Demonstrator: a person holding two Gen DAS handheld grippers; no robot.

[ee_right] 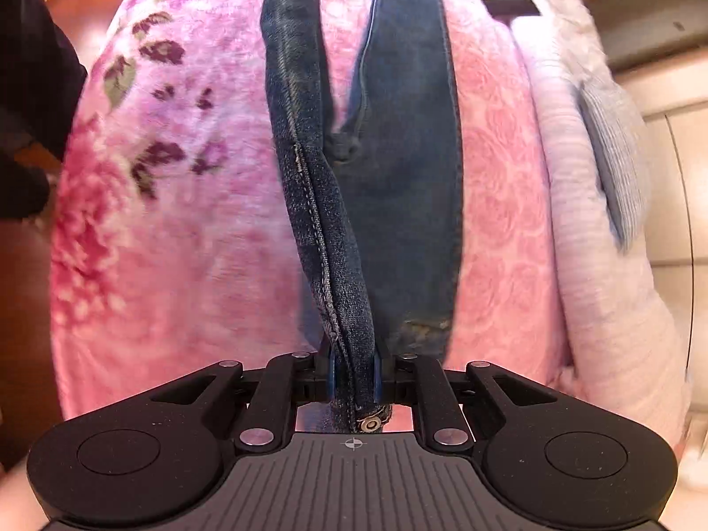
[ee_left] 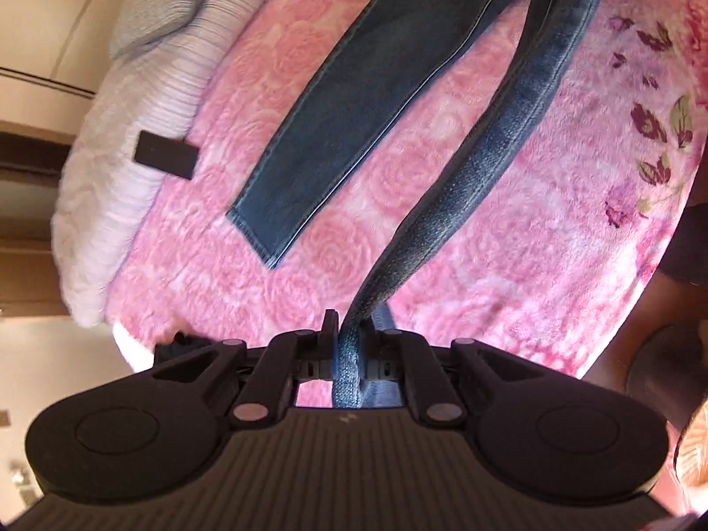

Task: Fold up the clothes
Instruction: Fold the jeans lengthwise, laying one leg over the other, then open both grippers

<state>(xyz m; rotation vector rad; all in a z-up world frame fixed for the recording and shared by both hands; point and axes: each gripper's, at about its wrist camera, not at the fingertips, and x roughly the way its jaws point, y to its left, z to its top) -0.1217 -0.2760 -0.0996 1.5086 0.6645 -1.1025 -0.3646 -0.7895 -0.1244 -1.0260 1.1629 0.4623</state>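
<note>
A pair of dark blue jeans (ee_left: 345, 119) lies partly on a pink rose-patterned blanket (ee_left: 464, 203). One leg rests flat; the other leg is pulled up into a taut twisted strip that ends in my left gripper (ee_left: 349, 336), which is shut on its hem end. In the right wrist view my right gripper (ee_right: 354, 376) is shut on the waistband of the jeans (ee_right: 398, 168), beside the metal button (ee_right: 371, 424). The denim hangs from the jaws down toward the blanket (ee_right: 199, 230).
A white ribbed quilt (ee_left: 132, 132) borders the blanket, with a grey pillow (ee_left: 163, 0) and a dark rectangular label (ee_left: 166, 155) on it. The same quilt (ee_right: 588, 221) and the pillow (ee_right: 615, 155) show in the right view. A person's dark clothing (ee_right: 31, 88) is at the left edge.
</note>
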